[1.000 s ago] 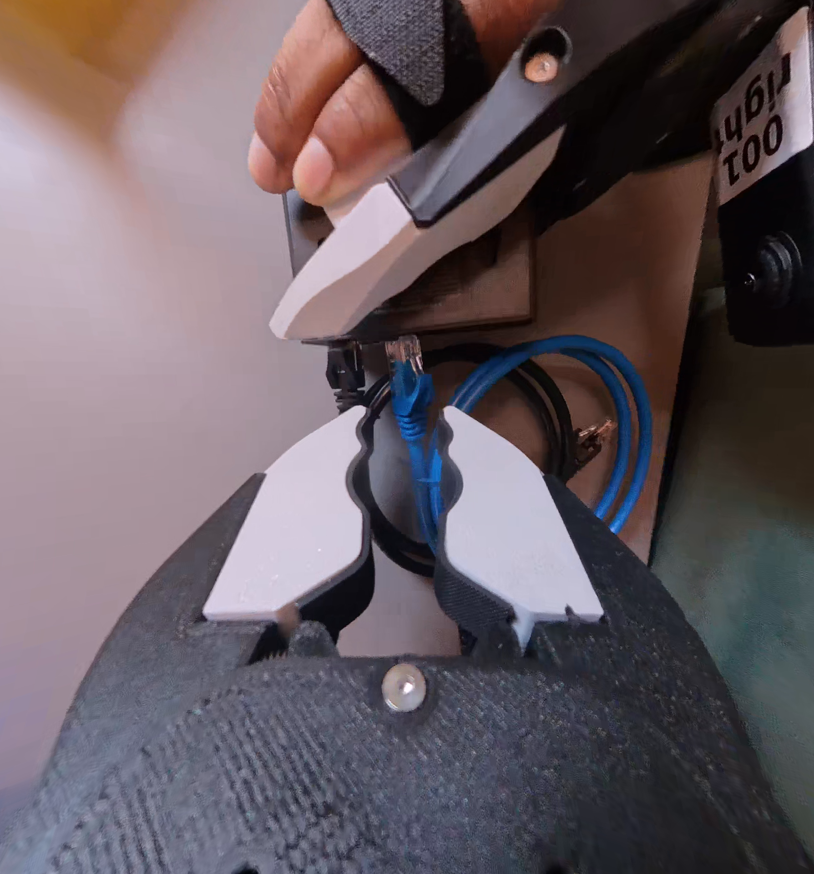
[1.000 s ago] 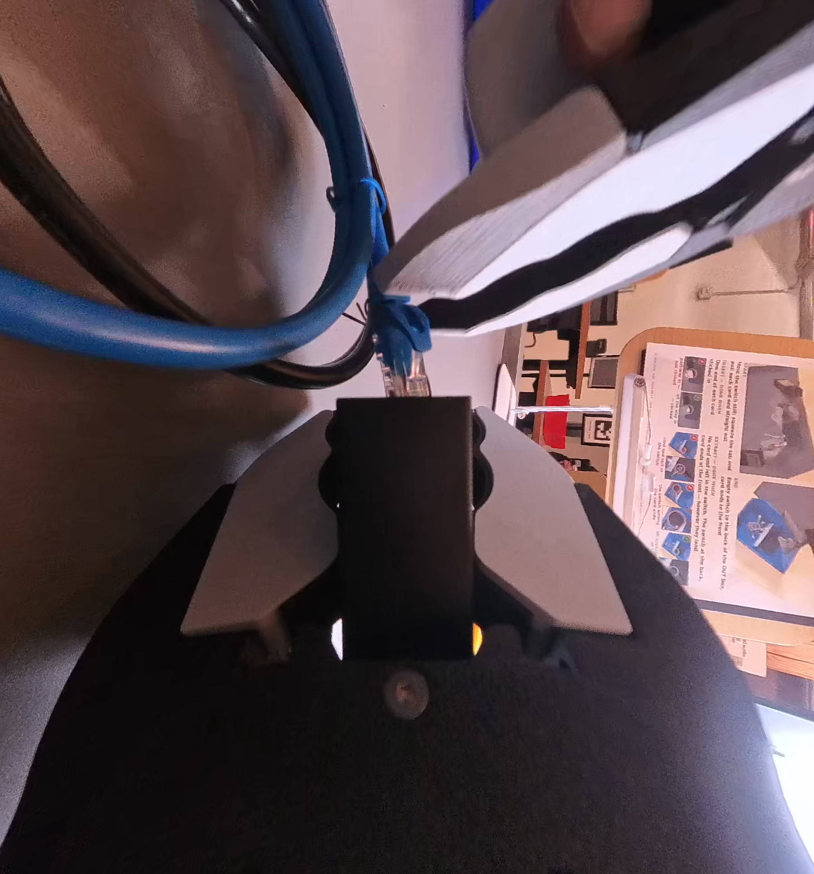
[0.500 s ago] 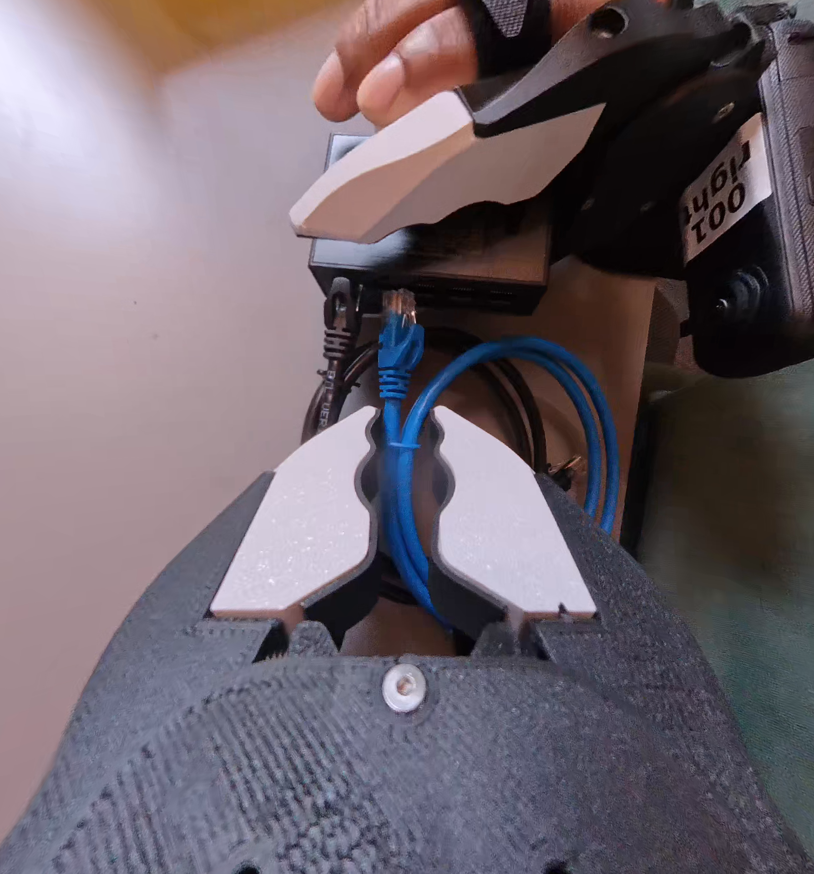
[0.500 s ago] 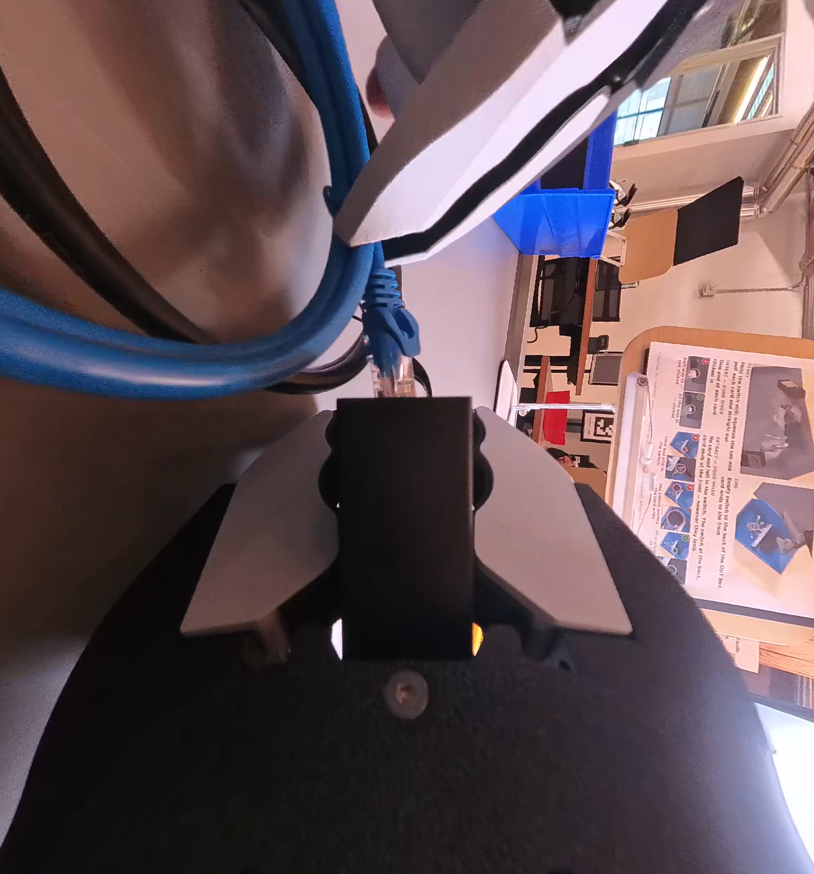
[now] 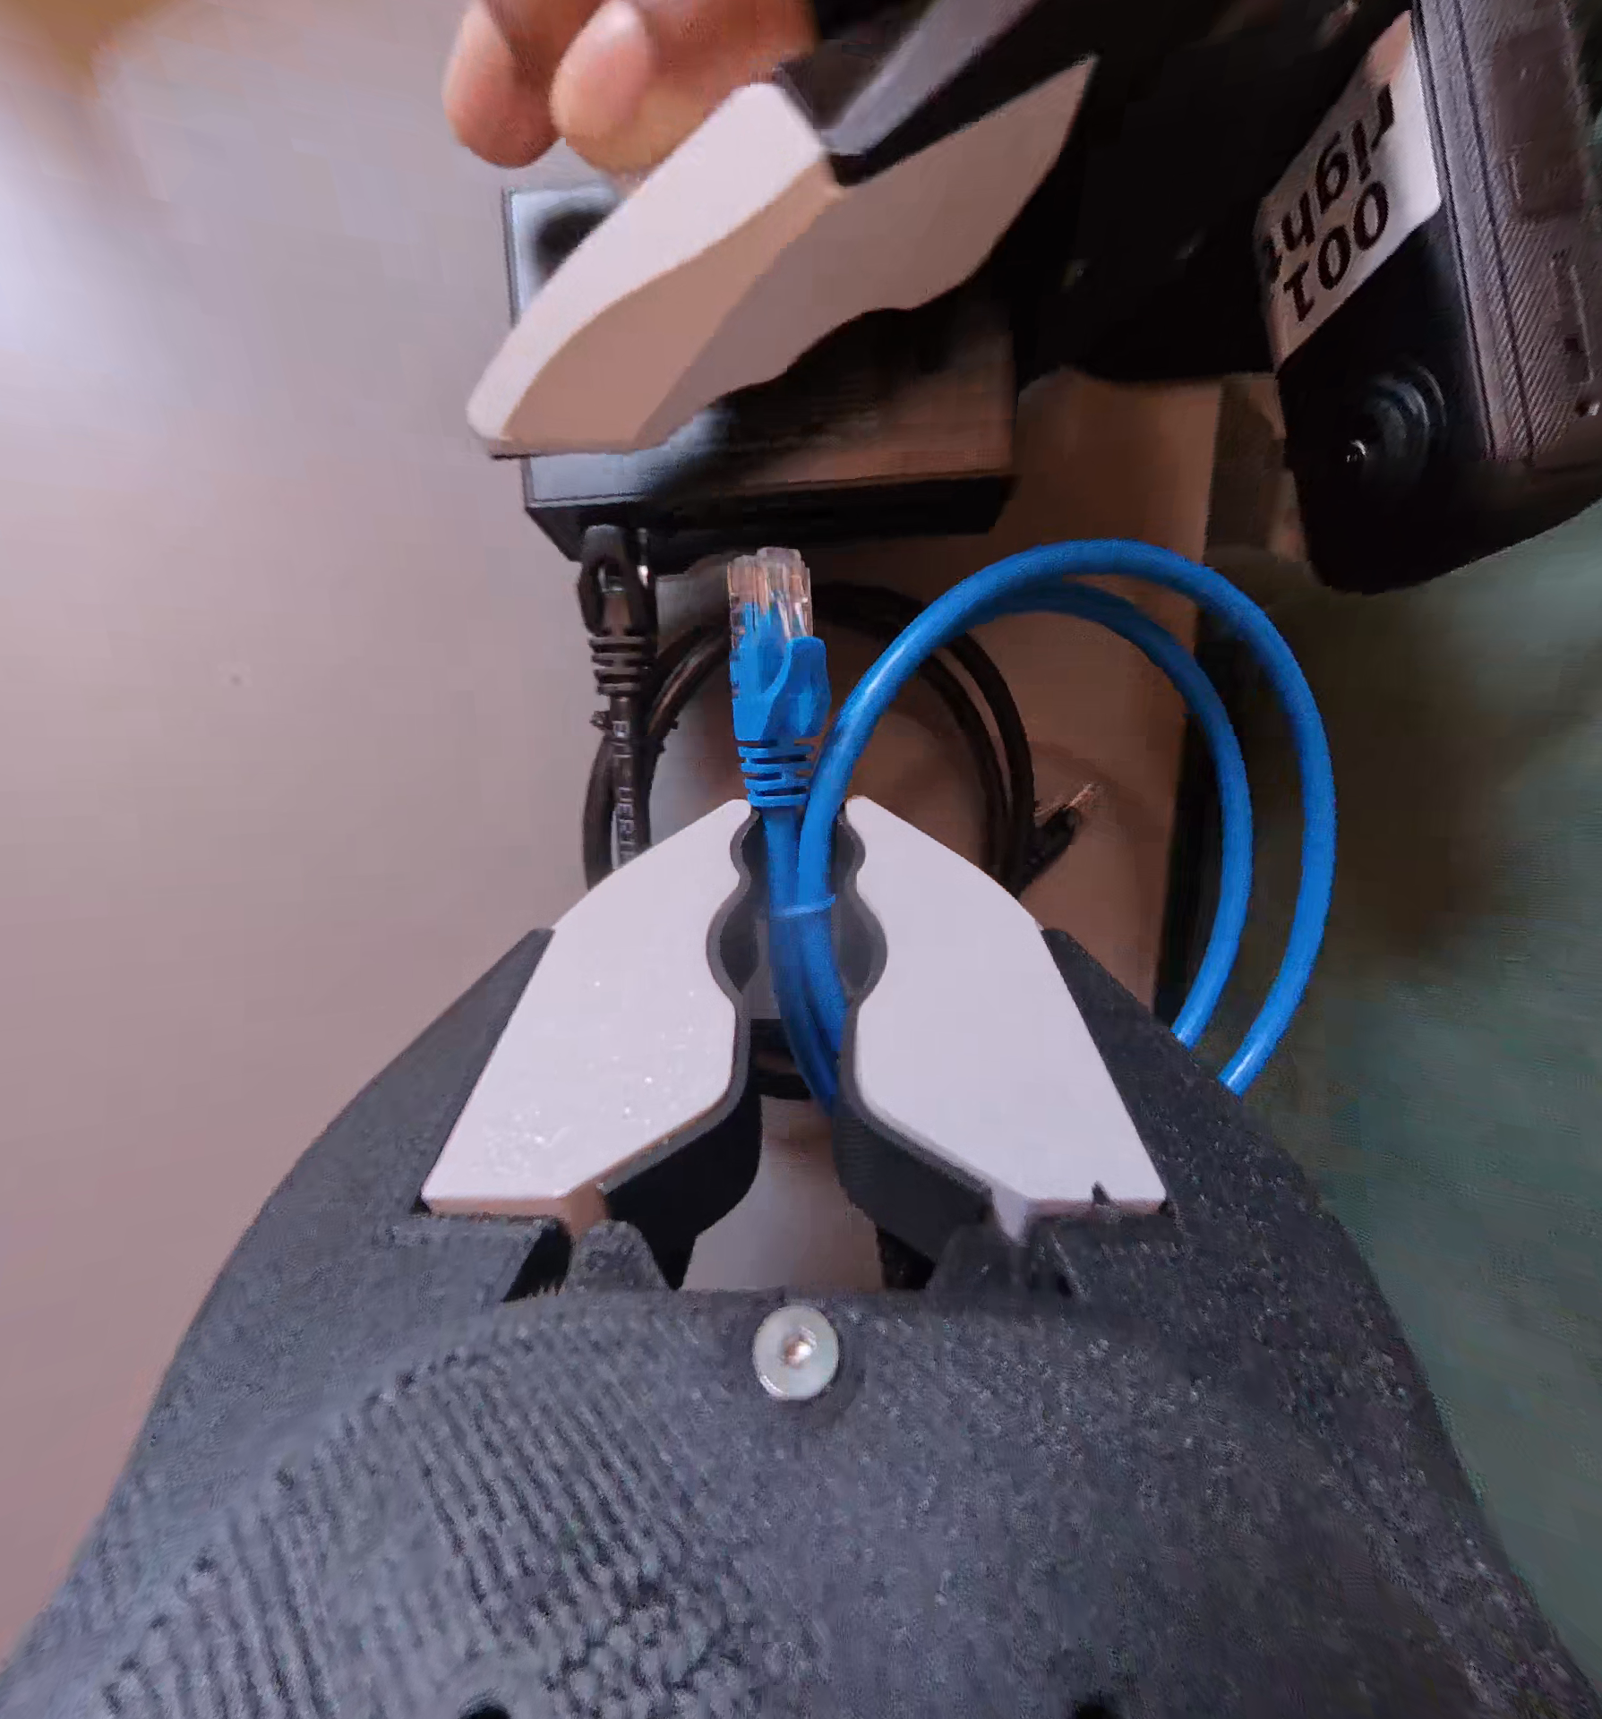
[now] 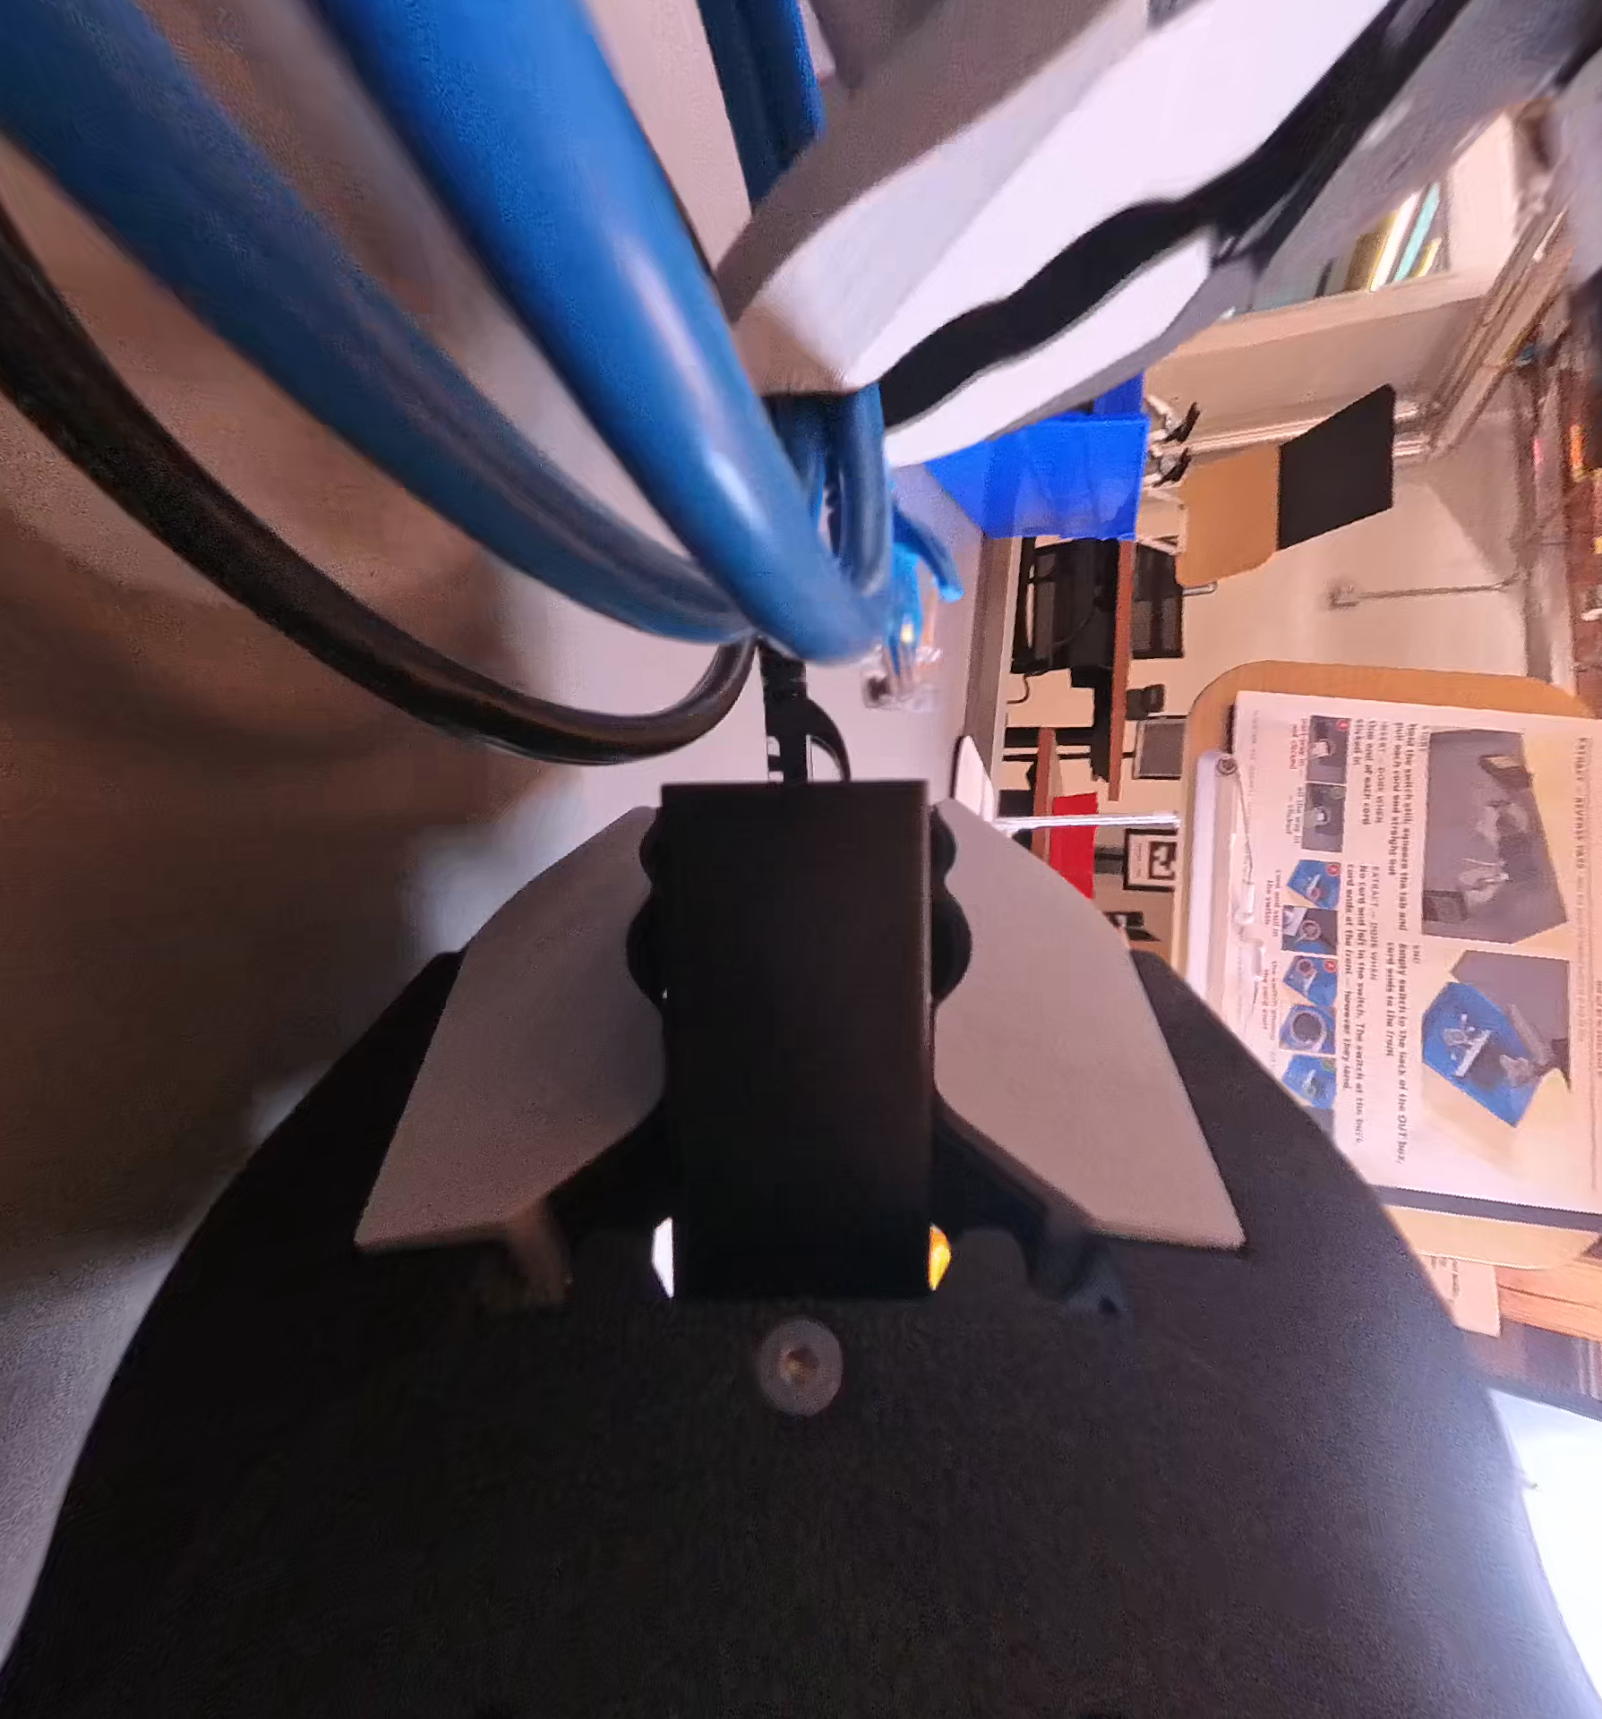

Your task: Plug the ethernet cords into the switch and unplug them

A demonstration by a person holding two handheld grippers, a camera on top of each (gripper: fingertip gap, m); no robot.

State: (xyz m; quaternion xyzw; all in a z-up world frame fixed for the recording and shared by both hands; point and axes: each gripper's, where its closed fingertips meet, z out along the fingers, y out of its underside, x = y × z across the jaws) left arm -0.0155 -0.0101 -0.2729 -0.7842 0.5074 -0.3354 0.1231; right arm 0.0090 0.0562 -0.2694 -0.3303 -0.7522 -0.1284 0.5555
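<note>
In the left wrist view my left gripper (image 5: 797, 837) is shut on the blue ethernet cord (image 5: 1243, 744) just behind its blue plug (image 5: 774, 679). The plug's clear tip points at the black switch (image 5: 760, 502), a small gap below its port edge. A black cord (image 5: 613, 632) is plugged into the switch's left end. My right gripper (image 6: 792, 819) is shut on the switch (image 6: 792, 1023). In the right wrist view the blue plug (image 6: 908, 614) hangs just beyond the switch, off to the right. The right gripper's grey finger (image 5: 732, 279) shows over the switch.
A brown board (image 5: 1122, 577) lies under the looped cords, with a pale table (image 5: 220, 651) to the left and green cloth (image 5: 1476, 930) to the right. The right wrist view shows an instruction sheet (image 6: 1429, 930), a blue bin (image 6: 1048, 484) and a chair (image 6: 1290, 484) behind.
The blue plug's tip was against the switch's ports half a second ago. It now sits a little back from them and off to the side. Both grips are unchanged.
</note>
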